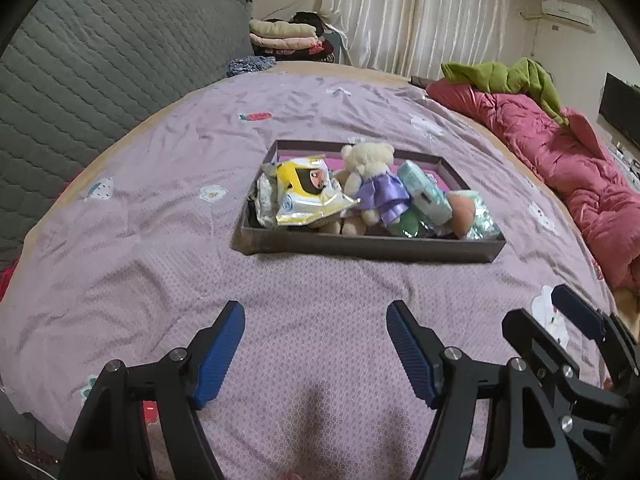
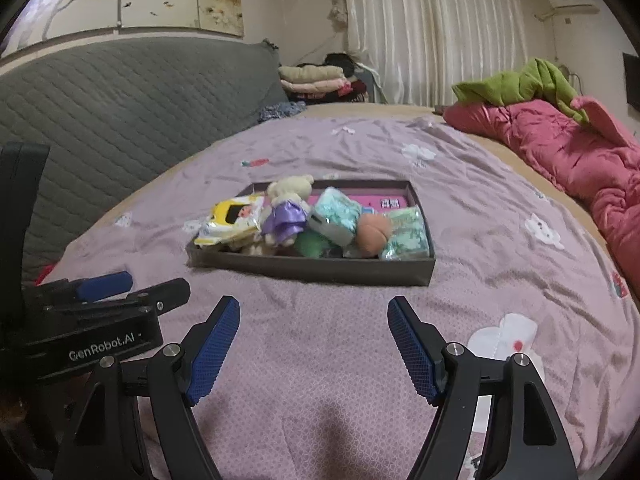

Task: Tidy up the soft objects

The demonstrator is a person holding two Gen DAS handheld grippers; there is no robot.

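Left wrist view: your left gripper (image 1: pixel 316 344) and right gripper (image 2: pixel 314 340) gape wide, empty, near the bed's edge; the tray (image 1: pixel 360 246) of soft toys lies ahead mid-bed.

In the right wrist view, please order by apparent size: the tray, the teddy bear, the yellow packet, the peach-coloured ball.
1. Tray, clearly largest.
2. Teddy bear and yellow packet: alike, not ranked.
3. Peach-coloured ball, smallest, though partly hidden.

Left gripper (image 1: pixel 316 320), right gripper (image 2: pixel 314 314): fingers spread, empty, side by side
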